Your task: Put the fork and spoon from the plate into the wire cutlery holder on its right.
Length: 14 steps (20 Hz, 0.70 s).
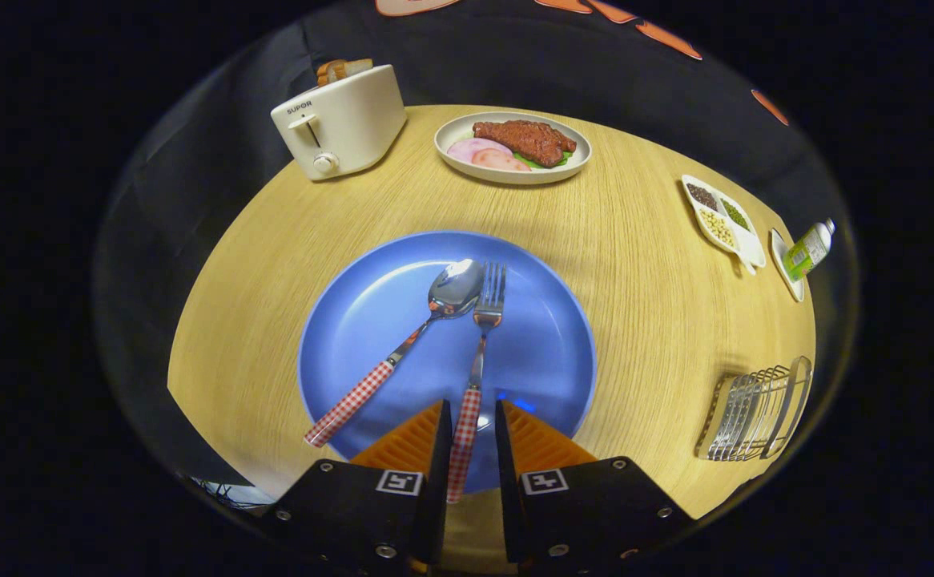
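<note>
Fingers (444,437) of gripper (471,417) are set either side of fork (479,353) handle, not yet clamped; spoon (419,324) is left ahead-left on plate (355,320), holder (755,409) off right.

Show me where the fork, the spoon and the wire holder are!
fork (479,365): gripper view, on its metal neck, above the checked handle between the fingers.
spoon (455,290): gripper view, on its shiny bowl.
wire cutlery holder (751,410): gripper view, on its wire bars.

The gripper (472,417) was held low and level, its jaws kept narrowly parted rather than pressed together.
</note>
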Available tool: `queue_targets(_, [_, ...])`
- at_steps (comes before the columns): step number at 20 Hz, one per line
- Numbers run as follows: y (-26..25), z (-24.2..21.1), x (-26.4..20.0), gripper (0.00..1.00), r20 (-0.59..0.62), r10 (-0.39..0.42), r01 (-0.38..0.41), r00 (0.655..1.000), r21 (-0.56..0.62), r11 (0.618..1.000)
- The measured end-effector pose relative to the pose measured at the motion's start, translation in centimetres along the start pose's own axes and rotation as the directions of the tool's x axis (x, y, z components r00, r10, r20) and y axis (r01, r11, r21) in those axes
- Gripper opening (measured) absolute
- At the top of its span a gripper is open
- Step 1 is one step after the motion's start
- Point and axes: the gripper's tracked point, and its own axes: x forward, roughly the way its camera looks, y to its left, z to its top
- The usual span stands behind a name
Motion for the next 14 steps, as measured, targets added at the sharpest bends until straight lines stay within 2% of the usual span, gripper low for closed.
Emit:
queue_targets(1, [0.0,-0.1,0.0,0.23,-0.008,0.001,-0.001,1.0,0.003,1.0])
queue_targets(7, [-1.0,0.4,-0.1,0.1,0.005,-0.016,0.015,1.0,0.027,1.0])
queue_targets(14, [-2.3,0.5,-2.4,0.09,0.041,-0.007,0.005,0.999,0.032,0.999])
